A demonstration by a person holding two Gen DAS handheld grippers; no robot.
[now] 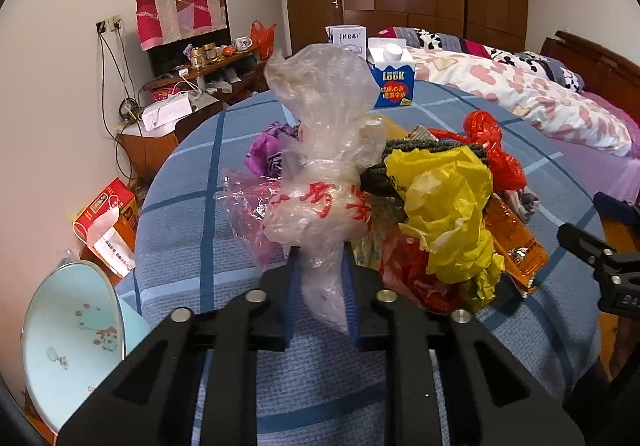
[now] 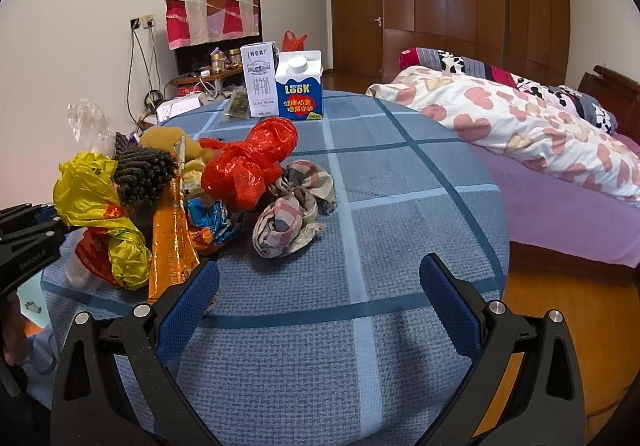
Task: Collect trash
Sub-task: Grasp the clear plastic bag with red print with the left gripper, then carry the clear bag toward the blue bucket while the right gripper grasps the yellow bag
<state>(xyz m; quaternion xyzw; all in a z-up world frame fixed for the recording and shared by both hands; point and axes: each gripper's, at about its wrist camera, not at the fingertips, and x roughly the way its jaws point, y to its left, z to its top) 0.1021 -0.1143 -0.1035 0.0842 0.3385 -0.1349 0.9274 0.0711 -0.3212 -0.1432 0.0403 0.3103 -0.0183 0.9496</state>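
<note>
Your left gripper point(image 1: 320, 286) is clenched on a clear plastic bag point(image 1: 324, 150) with red characters; its blue pads press the lower neck of the bag from both sides, in the lower middle of the left wrist view. The bag stands up above the pile and hides part of it.

The trash pile lies on the bench point(image 2: 400, 206), which carries a blue checked cloth. In the right wrist view the pile is in the left half of the frame: a yellow bag point(image 2: 86, 186), a red bag point(image 2: 248, 162), an orange wrapper point(image 2: 172, 246) and a dark knitted piece point(image 2: 144, 174). A crumpled checked cloth point(image 2: 292, 202) lies just beside the red bag, toward the centre.

Your right gripper point(image 2: 320, 298) is released: the two pads stand wide apart over the bare cloth at the bottom of the frame, and nothing is between them.

At the far edge of the bench, in the upper middle, a blue milk carton point(image 2: 300, 86) and a white milk box point(image 2: 260, 80) stand upright, touching side by side. A bed point(image 2: 560, 182) is at the right.
</note>
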